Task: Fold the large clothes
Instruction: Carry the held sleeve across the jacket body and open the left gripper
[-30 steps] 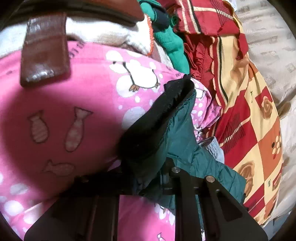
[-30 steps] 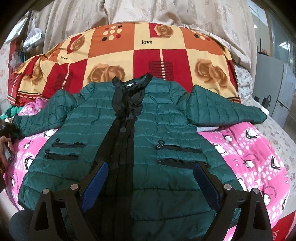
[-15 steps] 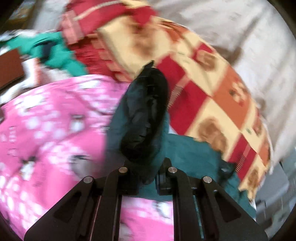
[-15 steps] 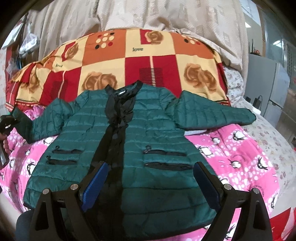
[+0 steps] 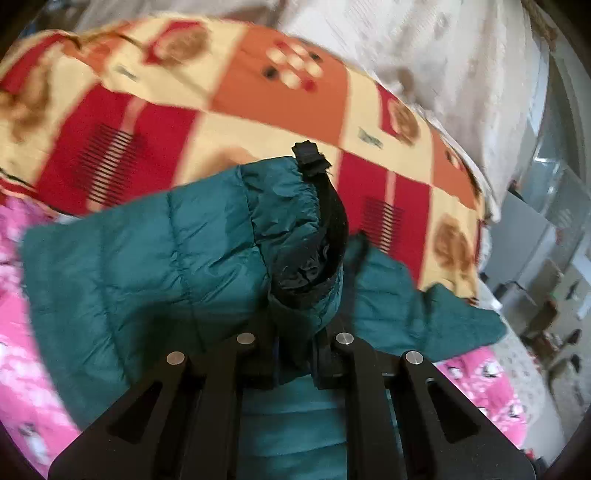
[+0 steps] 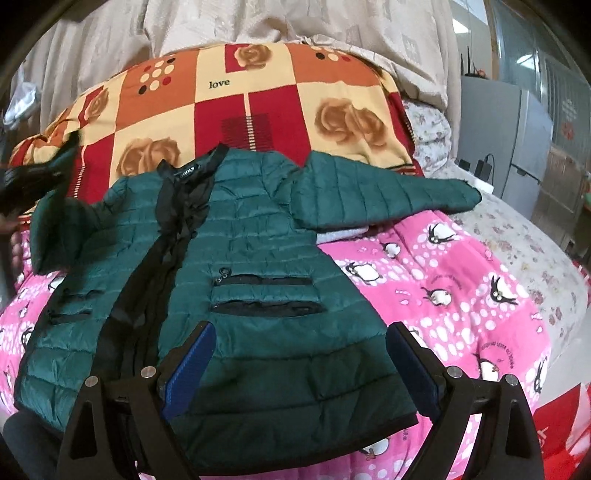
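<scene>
Holding the sleeve cuff (image 5: 310,266) clamped in my left gripper (image 5: 295,354), I have it lifted off the bed (image 6: 461,295), the sleeve running back to the jacket (image 6: 240,280). The jacket's body lies to the right of the cuff, collar away from me, so the sleeve should fold rightward across it. My right gripper (image 6: 299,369) hangs with jaws apart over the jacket's hem, empty.

A dark green quilted jacket (image 6: 258,266) with black trim and zip lines lies on a pink blanket (image 6: 443,295) printed with white dots and penguins, behind it a red, orange and cream checked quilt (image 6: 229,107) with brown roses, then beige patterned bedding (image 6: 295,22).
</scene>
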